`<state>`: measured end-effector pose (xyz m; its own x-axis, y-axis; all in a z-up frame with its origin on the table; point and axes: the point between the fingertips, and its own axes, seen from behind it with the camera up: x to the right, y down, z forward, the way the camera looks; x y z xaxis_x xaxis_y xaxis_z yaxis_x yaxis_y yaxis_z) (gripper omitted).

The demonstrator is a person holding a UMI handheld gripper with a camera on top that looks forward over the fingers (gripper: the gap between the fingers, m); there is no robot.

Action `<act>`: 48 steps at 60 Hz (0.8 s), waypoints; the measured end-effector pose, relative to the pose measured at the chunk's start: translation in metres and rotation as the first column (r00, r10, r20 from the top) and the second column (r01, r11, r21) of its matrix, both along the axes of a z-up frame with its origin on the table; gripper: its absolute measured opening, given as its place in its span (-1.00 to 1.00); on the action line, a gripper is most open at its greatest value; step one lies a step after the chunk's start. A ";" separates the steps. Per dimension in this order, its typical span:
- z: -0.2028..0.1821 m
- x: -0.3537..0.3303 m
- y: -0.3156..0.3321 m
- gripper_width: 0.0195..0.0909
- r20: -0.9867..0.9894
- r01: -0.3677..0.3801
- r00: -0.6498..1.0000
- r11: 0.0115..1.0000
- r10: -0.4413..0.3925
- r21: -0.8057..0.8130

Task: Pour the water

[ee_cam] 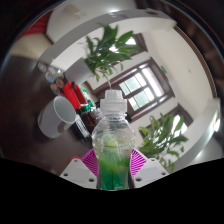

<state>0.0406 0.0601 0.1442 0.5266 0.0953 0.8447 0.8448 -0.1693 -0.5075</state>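
A clear plastic bottle (111, 140) with a white cap and green liquid in its lower part stands upright between my fingers. Both magenta pads (90, 161) press against its sides, so my gripper (112, 166) is shut on it. The bottle is lifted, and the room behind it appears tilted. A white cup (63, 109) sits beyond the bottle, on a white table (47, 122) to the left.
A red container (74, 95) stands behind the cup. A large green plant (110, 48) rises beyond it, and another plant (160, 135) is to the right. A dark-framed window (140, 88) fills the far wall.
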 end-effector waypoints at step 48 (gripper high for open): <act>0.031 -0.030 0.079 -0.54 0.824 -0.195 0.557 0.981 0.108 0.004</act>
<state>0.0103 0.1389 0.1753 -0.4075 0.0129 0.9131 0.9132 0.0075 0.4074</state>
